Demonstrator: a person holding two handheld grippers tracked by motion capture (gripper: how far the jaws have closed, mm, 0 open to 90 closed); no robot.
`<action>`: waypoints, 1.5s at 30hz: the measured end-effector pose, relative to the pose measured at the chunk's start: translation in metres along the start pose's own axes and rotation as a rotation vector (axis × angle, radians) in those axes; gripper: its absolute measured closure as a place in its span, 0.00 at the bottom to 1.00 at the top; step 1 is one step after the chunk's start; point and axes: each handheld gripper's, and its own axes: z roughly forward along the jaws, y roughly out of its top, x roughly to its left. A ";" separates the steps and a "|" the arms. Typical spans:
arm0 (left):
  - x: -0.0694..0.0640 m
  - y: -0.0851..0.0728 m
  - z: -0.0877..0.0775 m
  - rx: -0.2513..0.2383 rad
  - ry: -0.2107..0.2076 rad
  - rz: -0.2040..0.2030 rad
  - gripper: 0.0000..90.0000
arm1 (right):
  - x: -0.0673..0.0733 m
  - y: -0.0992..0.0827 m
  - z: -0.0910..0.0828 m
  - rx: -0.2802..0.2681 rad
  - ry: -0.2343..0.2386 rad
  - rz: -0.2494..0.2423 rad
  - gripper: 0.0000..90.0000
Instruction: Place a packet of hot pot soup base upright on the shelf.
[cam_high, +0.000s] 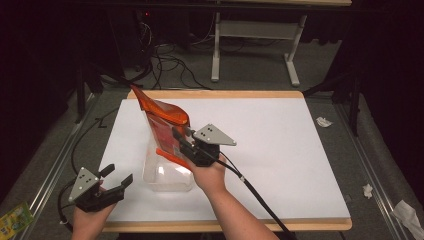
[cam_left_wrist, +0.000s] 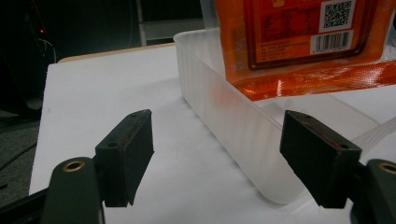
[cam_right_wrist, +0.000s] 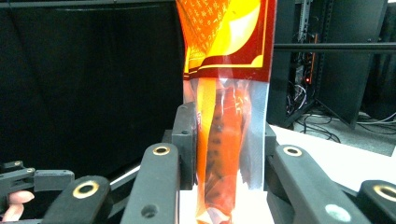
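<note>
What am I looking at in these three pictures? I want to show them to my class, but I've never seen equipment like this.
A person sits at a white table and holds a hand tool with two black jaws in each hand. One picture looks down from above. The other two come from small cameras on the tools. The right gripper is shut on an orange food packet, holding it over a clear plastic tub. The left gripper is open and holds nothing, near the table's front corner. Its camera sees the tub and the packet's barcode.
</note>
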 end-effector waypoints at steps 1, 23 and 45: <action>0.000 0.000 0.000 0.000 0.000 0.000 0.29 | 0.000 0.000 0.000 0.000 0.000 0.000 0.81; -0.004 0.001 0.002 0.005 -0.018 0.008 0.29 | 0.010 -0.041 0.007 -0.005 -0.059 0.023 0.80; -0.002 0.000 0.002 0.009 -0.016 -0.003 0.29 | 0.010 -0.054 -0.010 0.100 0.010 -0.006 0.80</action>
